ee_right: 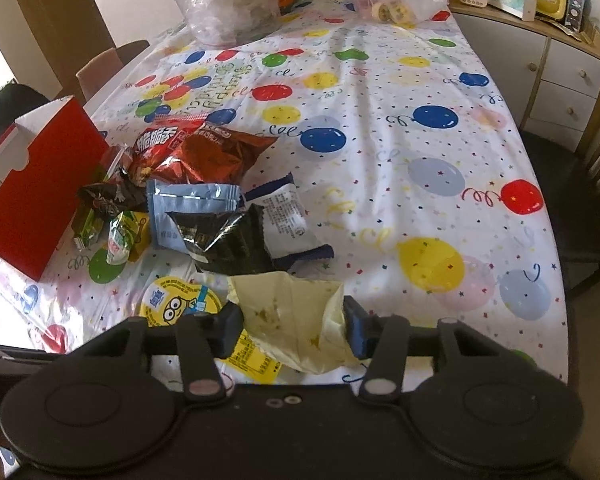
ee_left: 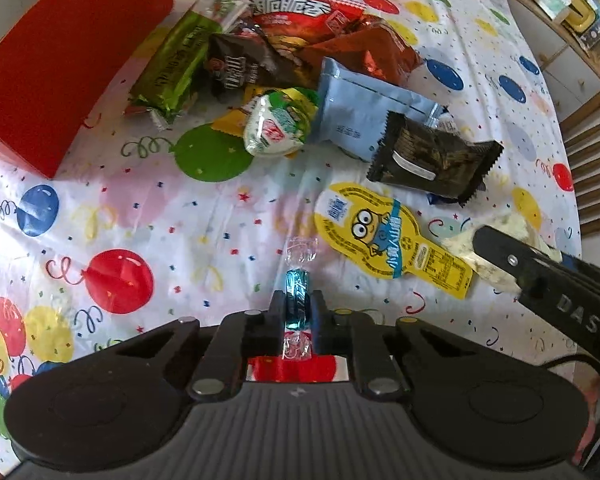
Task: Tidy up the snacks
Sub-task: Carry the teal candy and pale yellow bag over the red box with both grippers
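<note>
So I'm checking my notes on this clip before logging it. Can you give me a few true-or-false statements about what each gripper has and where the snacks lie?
1. The left gripper is shut on a blue candy. True.
2. The right gripper is empty. False: a pale yellow packet sits between its fingers.
3. The red box stands left of the snack pile. True.
4. The black packet lies inside the red box. False: it lies on the tablecloth, partly over the light blue packet.
5. The yellow Minion snack is on the tablecloth near the right gripper. True.
</note>
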A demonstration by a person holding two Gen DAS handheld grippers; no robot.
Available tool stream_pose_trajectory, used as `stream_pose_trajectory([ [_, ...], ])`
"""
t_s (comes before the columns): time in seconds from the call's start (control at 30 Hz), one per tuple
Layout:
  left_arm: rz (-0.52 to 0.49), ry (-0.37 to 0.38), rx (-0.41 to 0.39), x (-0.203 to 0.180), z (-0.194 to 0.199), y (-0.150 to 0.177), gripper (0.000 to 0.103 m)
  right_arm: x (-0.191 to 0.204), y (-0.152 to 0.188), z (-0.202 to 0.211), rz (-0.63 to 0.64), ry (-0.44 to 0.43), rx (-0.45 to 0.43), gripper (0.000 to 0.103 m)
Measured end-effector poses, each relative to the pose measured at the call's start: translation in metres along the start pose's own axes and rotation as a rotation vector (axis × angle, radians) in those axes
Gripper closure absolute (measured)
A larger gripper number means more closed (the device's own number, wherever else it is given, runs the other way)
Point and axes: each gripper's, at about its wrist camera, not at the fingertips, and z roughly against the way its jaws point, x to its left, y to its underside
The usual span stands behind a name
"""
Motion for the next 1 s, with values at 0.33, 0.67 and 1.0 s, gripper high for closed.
stream_pose_trajectory([
  [0.33,-0.018,0.051,-0.065,0.012,0.033,0.007,0.091,-0.003,0.01,0.031,-0.027,-0.024,-0.044,0.056],
  [0.67,-0.065,0.111,-0.173,0.031,0.082,-0.002,0.091,0.02,0.0,0.073,-0.001,-0.057,-0.119,0.056],
  [1.0,-0.117,0.125,-0.268,0.085,0.128,-0.038,0.091,0.088,-0.024,0.092,0.058,-0.082,-0.181,0.056],
])
